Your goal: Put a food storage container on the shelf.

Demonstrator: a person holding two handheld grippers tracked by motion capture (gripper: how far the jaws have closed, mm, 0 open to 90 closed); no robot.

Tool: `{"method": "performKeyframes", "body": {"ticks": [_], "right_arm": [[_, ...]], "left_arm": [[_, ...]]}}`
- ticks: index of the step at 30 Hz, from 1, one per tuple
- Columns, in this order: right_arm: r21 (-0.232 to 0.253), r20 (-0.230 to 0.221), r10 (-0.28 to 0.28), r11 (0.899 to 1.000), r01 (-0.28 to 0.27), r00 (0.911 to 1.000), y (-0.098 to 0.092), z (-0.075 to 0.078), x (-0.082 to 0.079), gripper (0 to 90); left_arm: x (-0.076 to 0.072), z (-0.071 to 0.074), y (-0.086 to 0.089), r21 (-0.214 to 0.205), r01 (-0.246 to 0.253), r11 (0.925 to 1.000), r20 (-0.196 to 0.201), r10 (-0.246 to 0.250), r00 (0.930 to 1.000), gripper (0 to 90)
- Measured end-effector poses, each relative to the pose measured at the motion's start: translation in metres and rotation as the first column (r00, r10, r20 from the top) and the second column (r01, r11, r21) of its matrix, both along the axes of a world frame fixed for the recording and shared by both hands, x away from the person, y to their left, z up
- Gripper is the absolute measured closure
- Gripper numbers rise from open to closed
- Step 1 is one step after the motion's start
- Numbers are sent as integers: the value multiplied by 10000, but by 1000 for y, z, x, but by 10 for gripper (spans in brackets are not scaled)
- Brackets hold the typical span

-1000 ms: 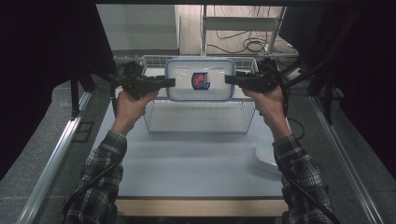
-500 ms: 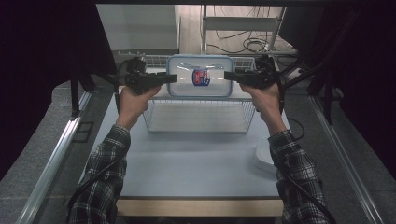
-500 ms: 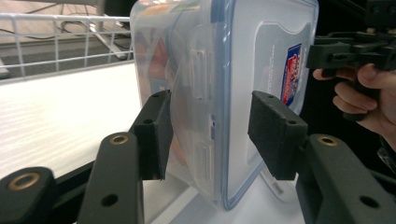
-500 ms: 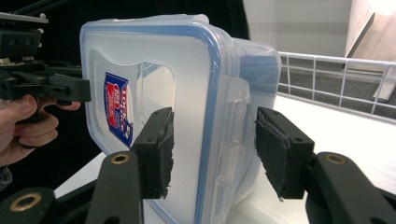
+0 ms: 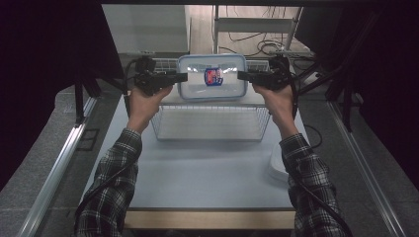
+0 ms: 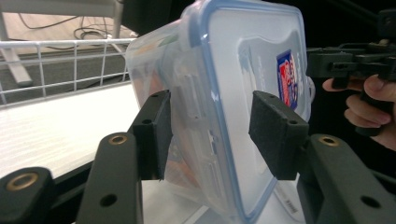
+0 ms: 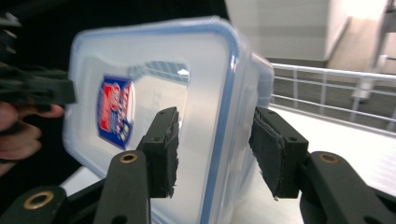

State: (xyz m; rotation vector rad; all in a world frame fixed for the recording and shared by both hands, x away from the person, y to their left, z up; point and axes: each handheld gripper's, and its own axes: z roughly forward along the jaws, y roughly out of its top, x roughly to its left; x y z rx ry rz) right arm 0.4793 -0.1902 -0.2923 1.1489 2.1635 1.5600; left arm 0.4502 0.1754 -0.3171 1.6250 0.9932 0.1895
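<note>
You hold a clear food box w/ blue-rimmed lid [image 5: 212, 77] at top centre of the high view, above a wire basket [image 5: 211, 123]. Left gripper [image 5: 182, 77] clamps its left end; right gripper [image 5: 243, 76], jaws just closing, clamps its right end.

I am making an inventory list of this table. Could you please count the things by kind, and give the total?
Clear lidded container: 1
Wire basket: 1
White plate-like thing at the table's right edge: 1
Grippers: 2, left gripper and right gripper
Total: 5
</note>
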Motion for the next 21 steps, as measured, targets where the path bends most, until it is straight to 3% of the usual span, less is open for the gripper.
{"method": "performKeyframes", "body": {"ticks": [1, 3, 5, 7, 9, 11, 21], "right_arm": [[-162, 33, -14, 9999, 15, 10000, 1, -1, 0, 521], [-49, -76, -44, 10000, 44, 10000, 1, -2, 1, 522], [124, -229, -53, 9999, 56, 9997, 0, -4, 3, 526], [-212, -182, -149, 9997, 145, 9997, 2, -6, 4, 542], [-244, -190, -162, 9996, 157, 9997, 2, -7, 4, 538], [-117, -304, -246, 9996, 243, 9992, 2, -7, 5, 536], [-308, -211, -460, 9985, 453, 9987, 5, -7, 6, 559]], "left_arm": [[1, 0, 0, -8, -17, 10000, -30, 16, 10000, 484], [3, 0, 1, -46, -83, 10000, -40, 83, 10000, 481], [5, 1, 0, 174, -151, 9997, -65, 152, 9999, 475], [7, 3, -1, 442, -302, 9986, -120, 307, 9995, 466], [10, 3, -3, 924, -460, 9947, -225, 483, 9986, 471], [12, 1, -3, 1098, -457, 9929, -215, 484, 9986, 510], [13, -2, -2, 791, -506, 9956, -294, 531, 9982, 512]]}}
